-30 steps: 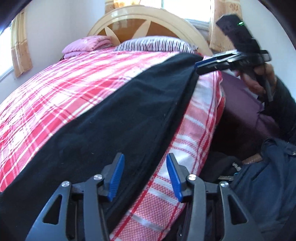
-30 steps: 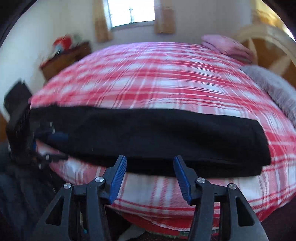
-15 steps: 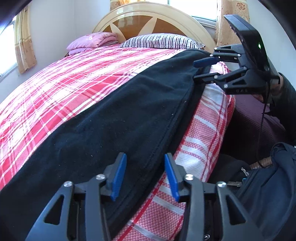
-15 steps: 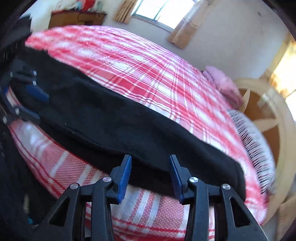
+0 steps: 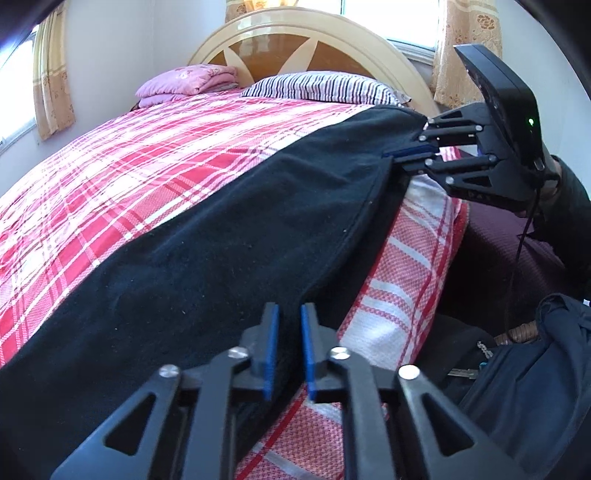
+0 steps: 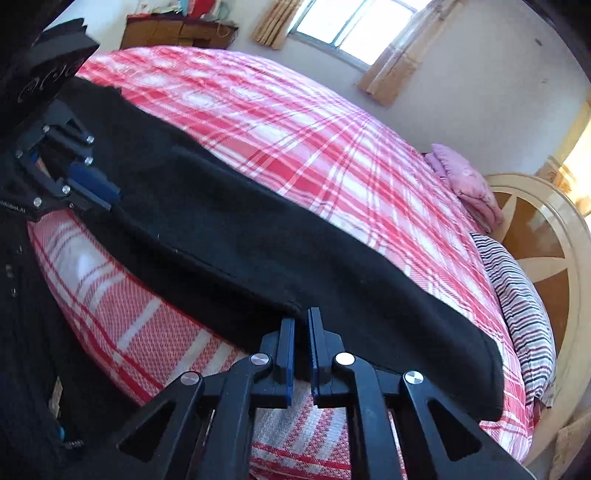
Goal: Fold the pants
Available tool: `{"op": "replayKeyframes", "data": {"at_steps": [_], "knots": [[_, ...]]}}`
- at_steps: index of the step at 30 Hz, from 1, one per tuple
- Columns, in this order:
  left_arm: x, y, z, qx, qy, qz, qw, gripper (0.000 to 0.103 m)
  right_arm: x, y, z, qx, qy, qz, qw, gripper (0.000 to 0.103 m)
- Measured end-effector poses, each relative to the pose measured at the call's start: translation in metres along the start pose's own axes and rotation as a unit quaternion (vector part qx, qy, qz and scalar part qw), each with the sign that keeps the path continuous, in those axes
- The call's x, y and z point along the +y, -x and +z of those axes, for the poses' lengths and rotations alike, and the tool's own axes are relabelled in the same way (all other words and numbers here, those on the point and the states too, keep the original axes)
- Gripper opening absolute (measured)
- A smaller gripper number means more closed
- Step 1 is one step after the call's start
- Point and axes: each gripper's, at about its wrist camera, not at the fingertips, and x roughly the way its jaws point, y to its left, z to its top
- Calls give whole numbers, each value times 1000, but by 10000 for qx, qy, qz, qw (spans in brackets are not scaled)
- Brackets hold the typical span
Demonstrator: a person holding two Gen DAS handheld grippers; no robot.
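Note:
Black pants (image 5: 221, 236) lie stretched in a long band along the near edge of a bed with a red and white checked cover (image 5: 122, 166). My left gripper (image 5: 287, 350) is shut on the pants' near edge at one end. My right gripper (image 6: 302, 354) is shut on the pants (image 6: 258, 240) edge near the other end, by the headboard. In the left wrist view the right gripper (image 5: 410, 153) pinches the far end of the fabric. In the right wrist view the left gripper (image 6: 92, 188) shows at the far left on the pants.
A striped pillow (image 5: 321, 86) and a folded pink blanket (image 5: 184, 83) lie by the wooden headboard (image 5: 306, 40). A dark blue bag (image 5: 535, 369) lies on the floor beside the bed. A wooden cabinet (image 6: 177, 33) stands by the window wall.
Both grippers went from wide open to shut on the pants' near edge. The right gripper moved in towards the end of the pants by the headboard.

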Motion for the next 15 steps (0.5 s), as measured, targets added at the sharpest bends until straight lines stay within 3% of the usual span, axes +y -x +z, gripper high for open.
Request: {"op": "replayKeyframes", "data": {"at_steps": [6,12,13,15], "knots": [[-6,12,0,-94,-72,-141,9998,6,1,19,-7,-102,-153,167,9997,3],[-7,3,-7,163,-111,-321,9993,6,11,3,-17,0,200,18,9998,7],[-7,4,-7,156,-117,-340,9992,6,9,6,-17,15,174,92,9998,9],[-5,6,-7,154,-91,-369,9992,6,-3,16,-17,-14,-62,305,9995,36]]}}
